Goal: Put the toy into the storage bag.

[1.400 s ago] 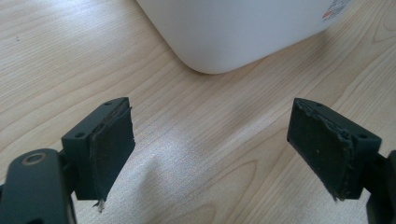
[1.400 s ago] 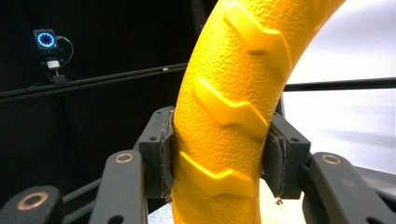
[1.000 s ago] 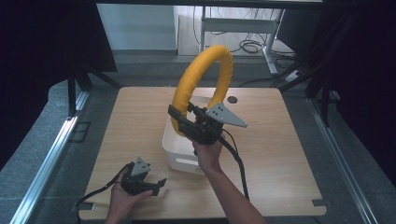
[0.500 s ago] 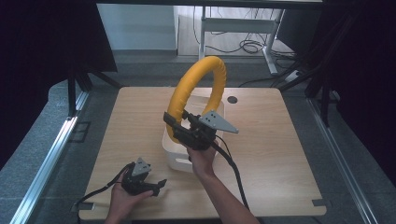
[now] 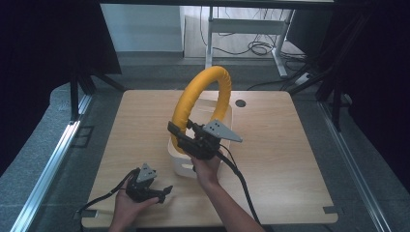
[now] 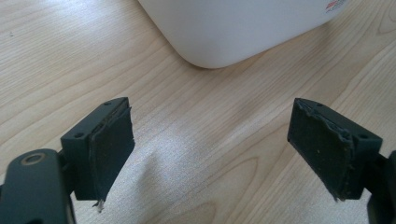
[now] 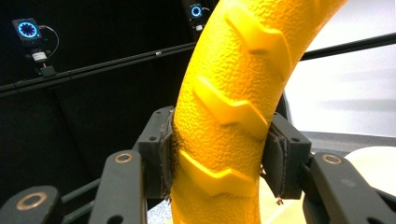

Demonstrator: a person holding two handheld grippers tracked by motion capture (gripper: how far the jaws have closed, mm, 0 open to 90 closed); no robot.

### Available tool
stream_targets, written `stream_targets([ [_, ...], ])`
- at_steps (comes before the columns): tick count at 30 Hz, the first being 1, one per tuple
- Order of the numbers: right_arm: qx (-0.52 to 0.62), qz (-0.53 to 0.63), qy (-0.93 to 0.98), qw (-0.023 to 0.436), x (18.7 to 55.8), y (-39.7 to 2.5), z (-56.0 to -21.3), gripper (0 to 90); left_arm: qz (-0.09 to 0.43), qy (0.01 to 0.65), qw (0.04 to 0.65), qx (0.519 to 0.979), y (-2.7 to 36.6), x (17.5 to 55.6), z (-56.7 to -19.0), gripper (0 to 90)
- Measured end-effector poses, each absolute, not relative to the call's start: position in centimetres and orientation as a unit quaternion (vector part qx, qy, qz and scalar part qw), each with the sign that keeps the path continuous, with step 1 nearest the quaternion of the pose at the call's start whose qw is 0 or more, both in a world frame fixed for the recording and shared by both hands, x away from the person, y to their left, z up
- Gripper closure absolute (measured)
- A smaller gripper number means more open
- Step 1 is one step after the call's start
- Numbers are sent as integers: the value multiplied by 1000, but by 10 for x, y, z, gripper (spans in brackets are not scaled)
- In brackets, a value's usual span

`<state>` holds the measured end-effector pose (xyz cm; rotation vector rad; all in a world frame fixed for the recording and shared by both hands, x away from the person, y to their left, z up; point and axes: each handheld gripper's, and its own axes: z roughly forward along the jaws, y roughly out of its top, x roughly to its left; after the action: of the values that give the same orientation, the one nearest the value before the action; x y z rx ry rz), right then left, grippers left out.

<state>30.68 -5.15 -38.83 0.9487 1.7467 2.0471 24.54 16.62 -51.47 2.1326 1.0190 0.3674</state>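
- In the high view the right gripper point(image 5: 180, 137) sits at the centre of the frame, held up by a hand point(image 5: 207, 169) whose forearm enters from the bottom edge; its jaws pinch the lower left part of a yellow ring point(image 5: 200, 99) that stands upright above a white bin point(image 5: 186, 162)
- The right gripper view shows the ring point(image 7: 233, 107) rising from bottom centre to the top right, its pebbled surface ribbed with zigzag ridges, both black pads point(image 7: 164, 154) pressed against its sides
- The left gripper point(image 5: 164, 191) lies low in the lower left of the high view, on the wooden table point(image 5: 290, 159), just beside the bin's near left corner; the left hand point(image 5: 126, 207) grips it
- In the left gripper view the jaws are spread wide with bare tabletop point(image 6: 205, 140) between them; the bin's rounded white corner point(image 6: 233, 28) fills the top centre, apart from the pads
- A black cable point(image 5: 239, 174) trails from the right gripper toward the bottom edge
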Motion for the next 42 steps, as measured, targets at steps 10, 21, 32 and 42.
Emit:
stream_targets([
  [10, 337, 704, 610, 137, 304, -47, -399, 500, 143, 397, 366, 830, 166, 245, -515, 147],
  [21, 340, 694, 618, 143, 302, -45, -406, 496, 140, 398, 366, 830, 165, 245, -516, 145],
  [32, 353, 680, 630, 126, 303, -50, -411, 486, 139, 397, 366, 830, 165, 245, -516, 145],
  [42, 365, 660, 647, 112, 303, -53, -415, 488, 137, 397, 365, 831, 165, 246, -516, 144],
])
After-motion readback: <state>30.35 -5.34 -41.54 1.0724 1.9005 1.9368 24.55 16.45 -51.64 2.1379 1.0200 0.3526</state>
